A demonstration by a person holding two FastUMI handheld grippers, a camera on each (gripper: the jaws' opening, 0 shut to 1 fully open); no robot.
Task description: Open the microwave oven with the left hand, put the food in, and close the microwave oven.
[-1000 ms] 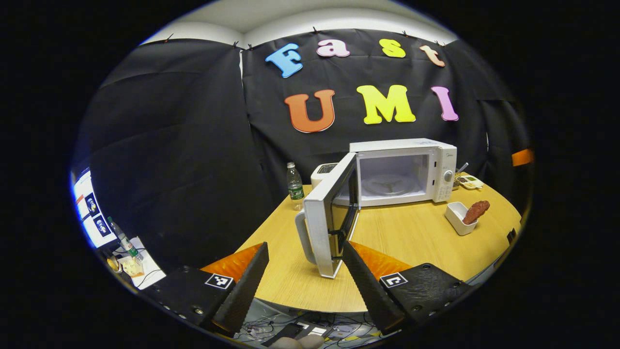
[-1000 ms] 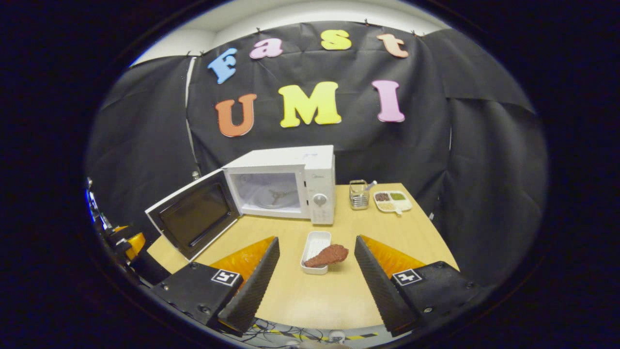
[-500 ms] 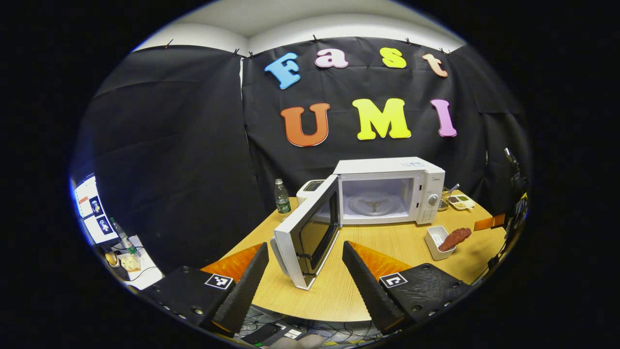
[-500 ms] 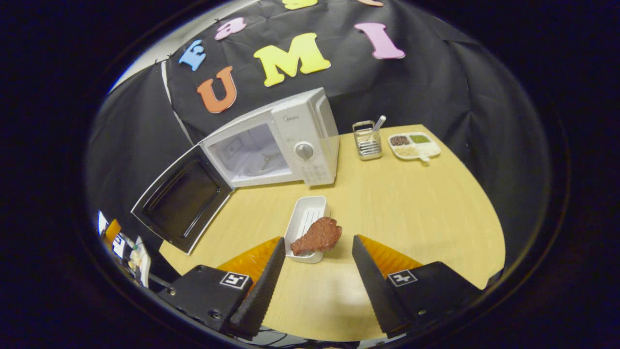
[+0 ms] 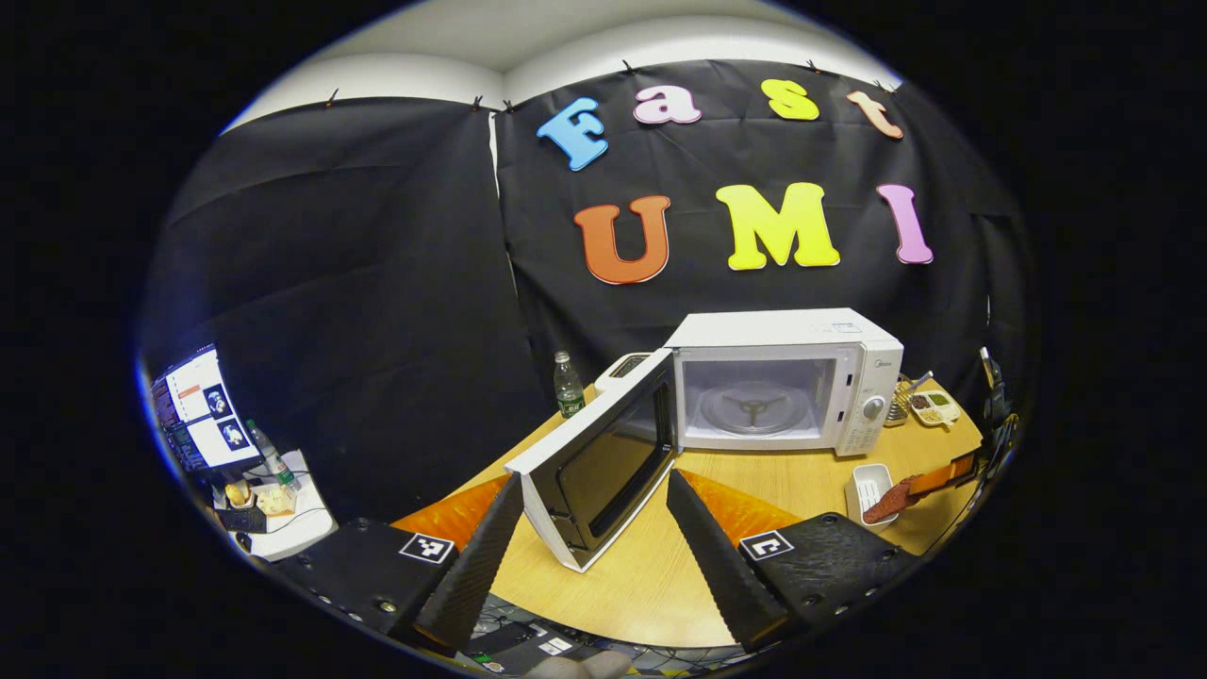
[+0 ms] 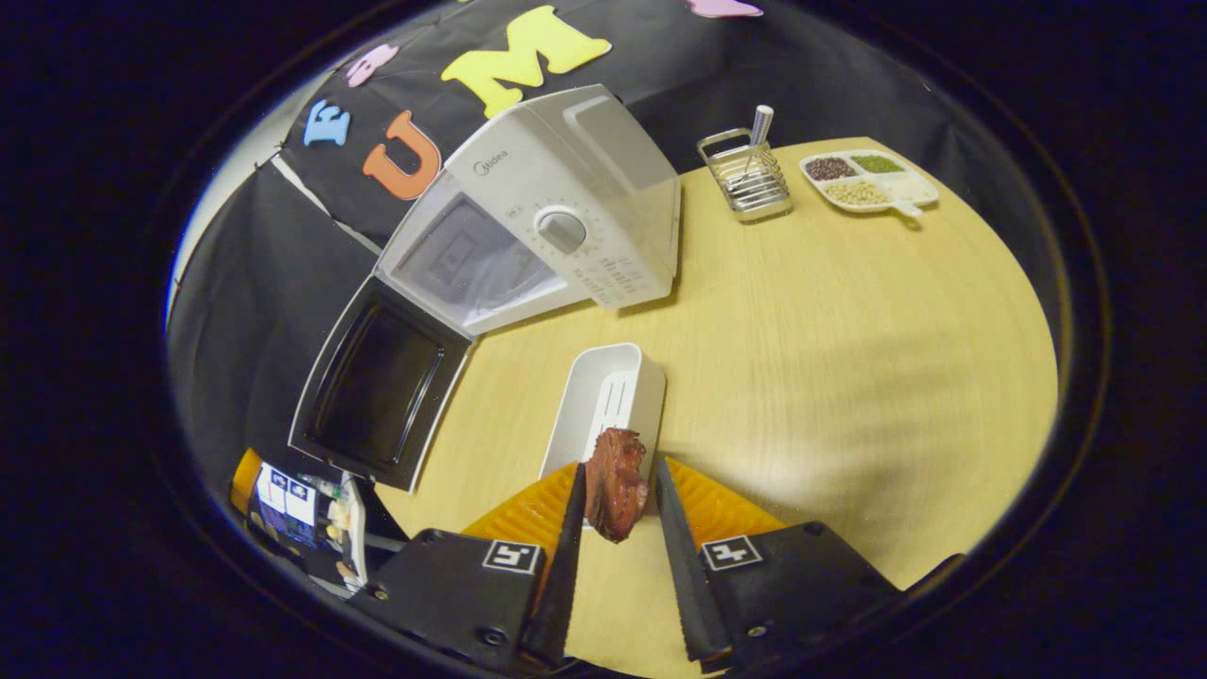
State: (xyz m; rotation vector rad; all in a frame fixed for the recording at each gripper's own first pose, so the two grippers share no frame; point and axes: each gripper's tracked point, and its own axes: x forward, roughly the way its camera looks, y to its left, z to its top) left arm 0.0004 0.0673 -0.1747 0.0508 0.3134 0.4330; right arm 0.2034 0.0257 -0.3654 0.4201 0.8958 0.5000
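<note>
Right gripper view shows the right tool [image 6: 613, 556] come down over the white tray [image 6: 603, 405], its two fingers closed in on either side of the brown piece of food [image 6: 615, 483], which sits at the near end of the tray; both fingers look to be pressing on it, so I judge the step in hand to be the pick-up of the food. To do it well, the grip should be firm on the thick middle of the piece before any lift, and the lift should go straight up so that the tray is not dragged along the tabletop [image 6: 830, 339]. From there the carry runs toward the microwave oven [image 6: 556, 207], whose door [image 6: 377, 387] hangs wide open to its left side, so the food should go in from the front, clear of the door edge. Left gripper view shows the left tool [image 5: 594, 556] with its fingers wide apart and holding nothing, hanging near the open door without touching it, while the cavity with its turntable [image 5: 752, 407] stands ready and the food is seen off to the right beside the other tool.
</note>
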